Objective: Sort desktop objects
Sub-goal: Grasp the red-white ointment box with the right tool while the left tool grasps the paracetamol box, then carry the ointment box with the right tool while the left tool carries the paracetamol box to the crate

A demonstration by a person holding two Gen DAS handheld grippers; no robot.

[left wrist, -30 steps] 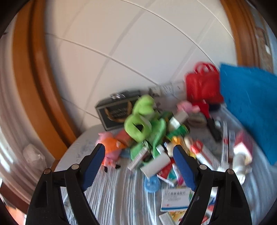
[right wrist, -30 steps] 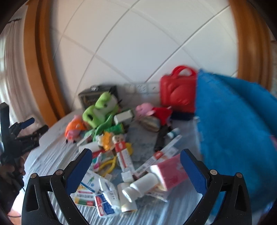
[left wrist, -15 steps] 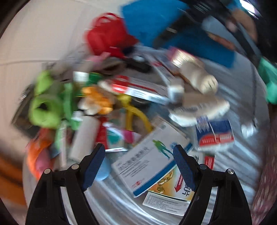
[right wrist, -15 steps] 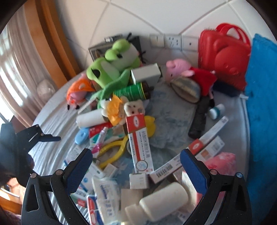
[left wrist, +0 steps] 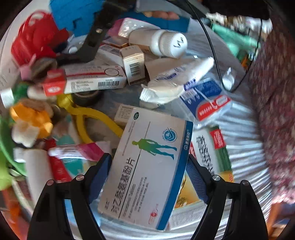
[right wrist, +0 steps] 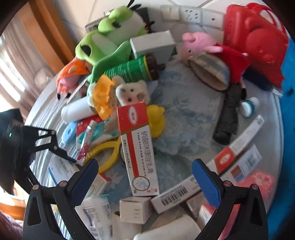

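Note:
A heap of medicine boxes, tubes, bottles and plush toys covers the table. My left gripper (left wrist: 148, 177) points down, open, straddling a white-and-blue medicine box (left wrist: 147, 162) with a green figure on it; its pads stand at the box's long edges without a clear squeeze. My right gripper (right wrist: 145, 181) is open above a long red-and-white box (right wrist: 138, 147), which lies between its fingers, untouched. The left gripper shows as a black frame (right wrist: 42, 140) at the left of the right wrist view. The right gripper's black arm (left wrist: 94, 37) crosses the top of the left wrist view.
Green plush bird (right wrist: 110, 37), pink pig plush (right wrist: 199, 42), red bag (right wrist: 254, 37) and power strip (right wrist: 189, 13) line the back. White bottle (left wrist: 160, 42), white tube (left wrist: 175, 79), yellow-handled tool (left wrist: 88, 118), blue-and-red packet (left wrist: 206, 99) lie close. Striped tablecloth (left wrist: 243, 147) shows at the edge.
Both grippers have dropped from looking at the wall down onto the pile. The left one rolled and now has the white-and-blue box between its fingers; the right closed in over the red-and-white box.

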